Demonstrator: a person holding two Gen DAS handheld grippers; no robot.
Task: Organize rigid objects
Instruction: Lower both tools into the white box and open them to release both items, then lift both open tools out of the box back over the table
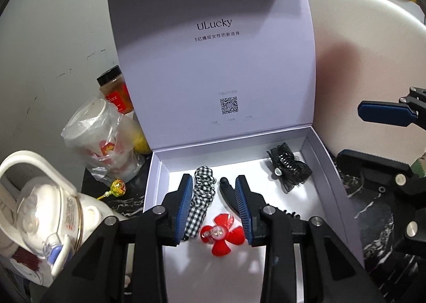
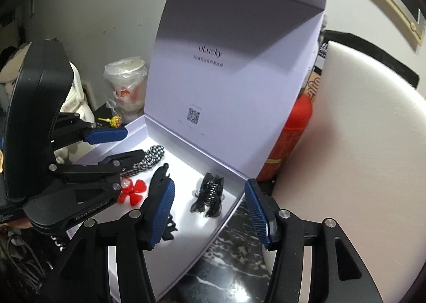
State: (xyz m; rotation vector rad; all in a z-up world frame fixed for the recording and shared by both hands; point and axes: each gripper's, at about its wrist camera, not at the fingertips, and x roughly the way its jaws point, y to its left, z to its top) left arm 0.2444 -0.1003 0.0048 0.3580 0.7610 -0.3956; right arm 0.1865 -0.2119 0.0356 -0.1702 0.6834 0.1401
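An open white box (image 1: 330, 167) with its lid upright (image 1: 213, 63) lies on a dark marble table. Inside lie a black-and-white checked hair clip (image 1: 201, 196), a red flower clip (image 1: 222, 235), a long black clip (image 1: 226, 191) and a black lace claw clip (image 1: 289, 167). My left gripper (image 1: 214, 205) is open and empty, hovering over the red flower and the checked clip. My right gripper (image 2: 210, 212) is open and empty over the box's right edge (image 2: 234, 209), near the black lace claw clip (image 2: 209, 193). The red flower (image 2: 134, 189) and the long black clip (image 2: 157, 185) show there too.
Left of the box stand a bagged paper cup (image 1: 98, 135), a spice jar (image 1: 114, 87), a lollipop (image 1: 117, 187) and a white kettle (image 1: 40, 212). A red canister (image 2: 290, 137) stands behind the box on the right. A white chair back (image 2: 359, 143) is at the right.
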